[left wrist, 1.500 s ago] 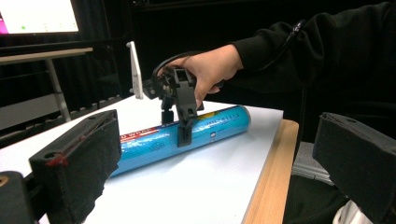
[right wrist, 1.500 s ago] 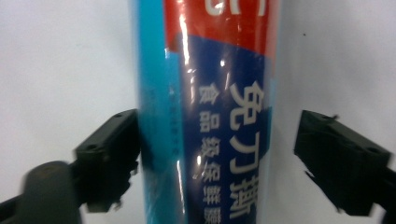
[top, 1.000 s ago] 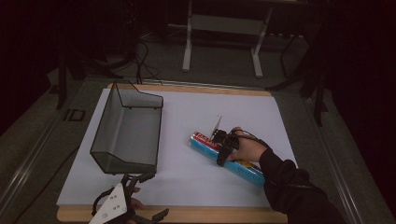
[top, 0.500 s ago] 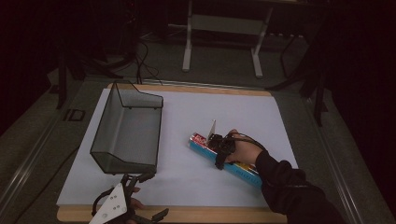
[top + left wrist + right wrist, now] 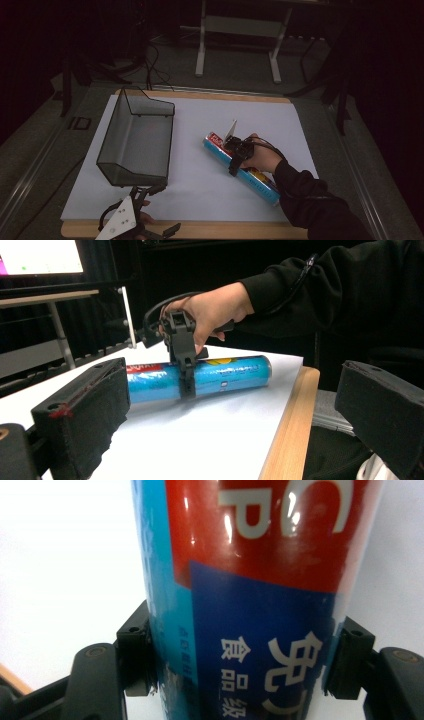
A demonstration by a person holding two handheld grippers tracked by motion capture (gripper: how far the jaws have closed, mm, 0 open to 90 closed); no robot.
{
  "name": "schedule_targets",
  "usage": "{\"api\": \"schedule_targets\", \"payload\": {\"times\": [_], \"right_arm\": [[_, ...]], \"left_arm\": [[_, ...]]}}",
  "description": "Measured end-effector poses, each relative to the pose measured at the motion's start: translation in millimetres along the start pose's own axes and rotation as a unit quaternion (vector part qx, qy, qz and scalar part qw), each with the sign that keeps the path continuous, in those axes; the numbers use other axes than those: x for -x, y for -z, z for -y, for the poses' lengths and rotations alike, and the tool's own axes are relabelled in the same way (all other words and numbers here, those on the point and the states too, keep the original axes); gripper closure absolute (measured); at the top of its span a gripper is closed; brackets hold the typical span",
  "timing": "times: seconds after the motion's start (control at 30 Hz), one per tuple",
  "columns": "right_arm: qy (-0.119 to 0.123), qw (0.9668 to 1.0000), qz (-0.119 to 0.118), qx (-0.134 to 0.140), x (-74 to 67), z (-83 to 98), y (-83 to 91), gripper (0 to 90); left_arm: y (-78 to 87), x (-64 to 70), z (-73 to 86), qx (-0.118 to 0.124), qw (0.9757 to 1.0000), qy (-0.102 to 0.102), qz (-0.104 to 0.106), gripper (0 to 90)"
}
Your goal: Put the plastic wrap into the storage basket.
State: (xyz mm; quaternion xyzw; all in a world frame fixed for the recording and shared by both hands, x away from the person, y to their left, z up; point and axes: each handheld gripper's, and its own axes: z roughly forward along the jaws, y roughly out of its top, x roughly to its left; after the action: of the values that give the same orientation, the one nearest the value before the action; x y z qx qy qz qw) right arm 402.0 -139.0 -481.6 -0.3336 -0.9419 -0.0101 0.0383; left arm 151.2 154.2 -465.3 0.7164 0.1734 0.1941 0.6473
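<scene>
At the left of the white sheet (image 5: 200, 190) on the table stands a dark wire mesh basket (image 5: 135, 145), open at the top. Just below it, at about seven o'clock on the sheet, the left gripper (image 5: 150, 192) rests at the near wooden edge (image 5: 200, 231); in the left gripper view its two black jaws are wide apart and nothing is between them.

Towards the right, at about four o'clock from the sheet's middle, lies a long blue and red tube (image 5: 240, 167) on its side, running diagonally from upper left to lower right. The right gripper (image 5: 235, 159) is down on the tube near its upper, red end. Its jaws have just been closing, and in the right gripper view they press on both sides of the tube (image 5: 250, 600). The tube lies well apart from the basket.
</scene>
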Motion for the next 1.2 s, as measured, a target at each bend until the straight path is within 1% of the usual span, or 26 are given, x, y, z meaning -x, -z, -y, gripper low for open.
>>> {"api": "schedule_targets", "payload": {"times": [0.13, 0.2, 0.23, 0.3, 0.33, 0.37, 0.43, 0.47, 0.5, 0.53, 0.63, 0.77, 0.9, 1.03, 1.17, 1.2], "right_arm": [[-0.005, 0.9998, -0.014, 0.010, 0.4, -0.4, 7.7, 31.8], [-0.010, 0.9996, -0.026, 0.009, 0.0, -1.3, 11.0, 31.8], [-0.008, 0.9996, -0.022, 0.014, -1.4, -1.6, 12.6, 31.8], [0.001, 0.9997, -0.019, 0.014, -4.4, -2.9, 16.7, 31.8], [-0.001, 0.9996, -0.020, 0.019, -5.9, -3.6, 18.9, 31.9], [-0.002, 0.9994, -0.027, 0.021, -6.3, -4.4, 21.0, 31.8], [-0.006, 0.9988, -0.034, 0.033, -8.4, -5.9, 26.1, 31.9], [-0.003, 0.9987, -0.038, 0.035, -9.4, -7.1, 28.8, 31.9], [-0.002, 0.9983, -0.039, 0.044, -10.3, -8.2, 31.1, 31.9], [-0.006, 0.9979, -0.042, 0.048, -11.4, -9.9, 33.5, 31.9], [-0.007, 0.9969, -0.050, 0.060, -14.0, -14.8, 40.0, 31.8], [-0.003, 0.9955, -0.053, 0.079, -19.9, -21.3, 46.9, 31.8], [-0.004, 0.9934, -0.061, 0.098, -26.8, -28.7, 54.3, 31.8], [-0.013, 0.9899, -0.073, 0.121, -31.6, -36.0, 62.3, 31.8], [-0.019, 0.9872, -0.076, 0.139, -37.7, -43.0, 70.2, 31.8], [-0.018, 0.9860, -0.076, 0.147, -38.8, -44.7, 72.3, 31.9]], "left_arm": [[-0.1, 0.2, -0.1, 0.000, 1.0000, 0.000, 0.000, 2.0], [-0.2, 0.2, 0.0, 0.000, 1.0000, 0.000, 0.000, 2.1], [-0.2, 0.2, 0.0, 0.000, 1.0000, 0.000, 0.000, 2.0], [-0.2, 0.1, 0.0, 0.000, 1.0000, 0.001, -0.001, 2.1], [-0.1, 0.0, 0.0, 0.000, 1.0000, 0.001, -0.002, 2.1], [-0.1, -0.1, 0.0, 0.000, 1.0000, 0.001, -0.003, 2.0], [0.0, -0.2, 0.0, 0.001, 1.0000, 0.001, -0.004, 2.0], [0.1, -0.3, 0.1, 0.000, 1.0000, 0.001, -0.004, 2.1], [0.1, -0.4, 0.1, 0.001, 1.0000, 0.002, -0.004, 2.1], [-0.1, -0.6, 0.2, 0.000, 1.0000, 0.001, -0.005, 2.1], [-0.5, -0.9, 0.3, 0.000, 1.0000, 0.004, -0.004, 2.0], [-0.5, -0.4, 0.4, 0.000, 1.0000, 0.002, -0.004, 2.1], [0.1, -0.2, 0.2, -0.002, 1.0000, 0.001, -0.006, 2.0], [-0.3, -0.2, 0.5, -0.001, 1.0000, 0.001, -0.007, 2.1], [-0.3, -0.4, 0.5, -0.002, 1.0000, 0.002, -0.008, 2.1], [-0.2, -0.5, 0.6, -0.001, 1.0000, 0.002, -0.008, 2.1]]}}
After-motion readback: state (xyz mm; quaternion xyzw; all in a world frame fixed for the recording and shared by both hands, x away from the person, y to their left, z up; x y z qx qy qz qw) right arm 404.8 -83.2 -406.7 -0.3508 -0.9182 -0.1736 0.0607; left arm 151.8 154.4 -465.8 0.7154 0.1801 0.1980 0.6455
